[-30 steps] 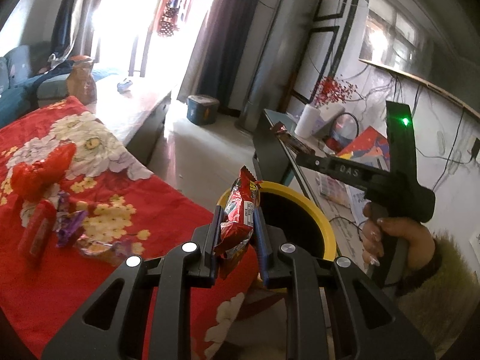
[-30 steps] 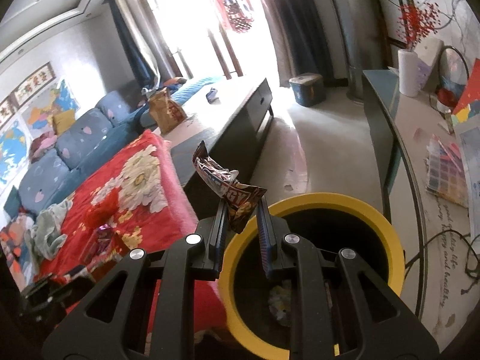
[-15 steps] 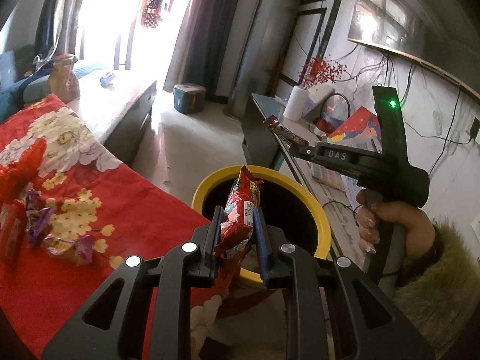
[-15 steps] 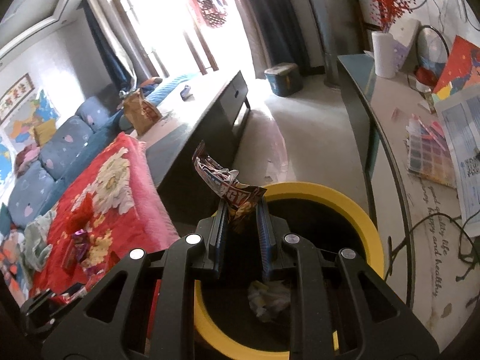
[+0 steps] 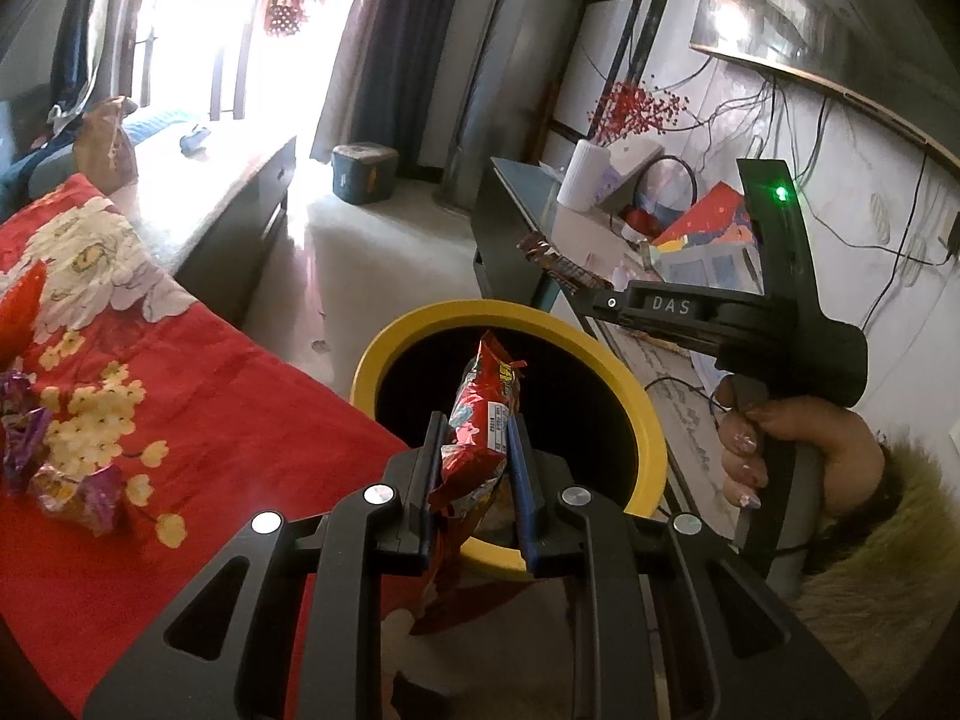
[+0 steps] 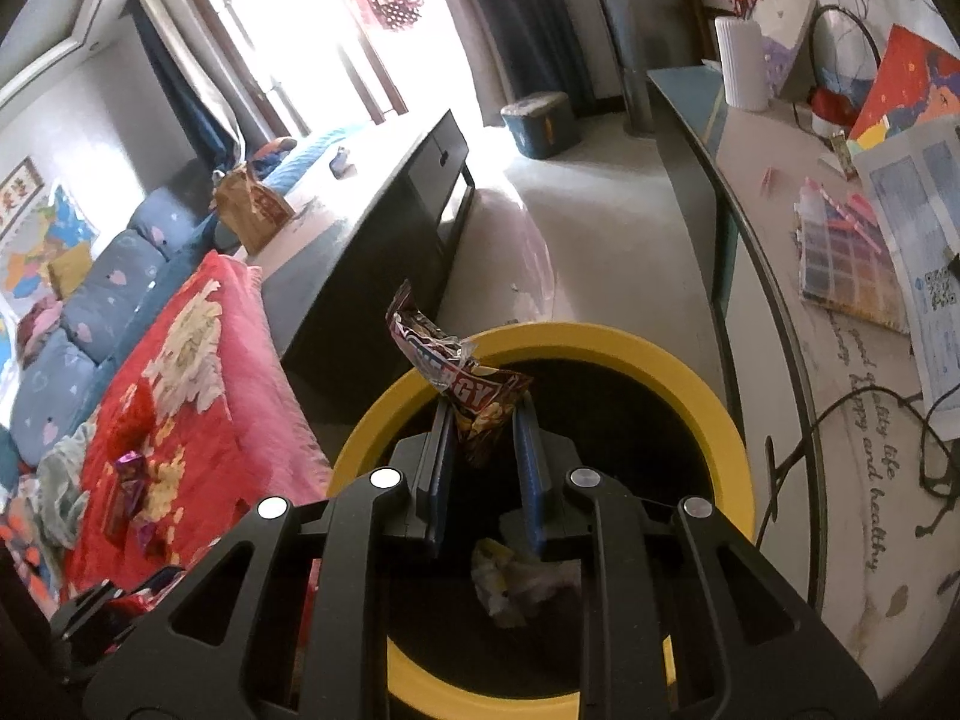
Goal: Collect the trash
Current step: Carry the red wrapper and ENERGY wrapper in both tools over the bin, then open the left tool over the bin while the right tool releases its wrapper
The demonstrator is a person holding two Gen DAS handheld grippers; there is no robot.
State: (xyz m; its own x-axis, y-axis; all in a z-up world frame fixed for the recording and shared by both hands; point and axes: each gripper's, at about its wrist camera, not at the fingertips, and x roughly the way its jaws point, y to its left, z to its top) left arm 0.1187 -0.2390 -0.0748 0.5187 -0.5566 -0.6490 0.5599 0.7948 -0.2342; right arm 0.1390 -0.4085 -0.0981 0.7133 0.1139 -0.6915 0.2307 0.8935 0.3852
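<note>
Daylight blows out the window [image 5: 240, 30]; fisheye edges bend and darken.

A red snack wrapper [image 5: 480, 420], crumpled and standing upright, is pinched above the yellow-rimmed black trash bin [image 5: 651, 414]. A dark brown wrapper [image 6: 462, 384] with white lettering, twisted and leaning toward 11 o'clock, is clamped over the bin's rim at 12 o'clock. Pale crumpled trash [image 6: 516, 579] lies at the bin's bottom, and purple wrappers [image 5: 72, 480] rest on the red floral blanket [image 5: 198, 420] at 9 o'clock.
</note>
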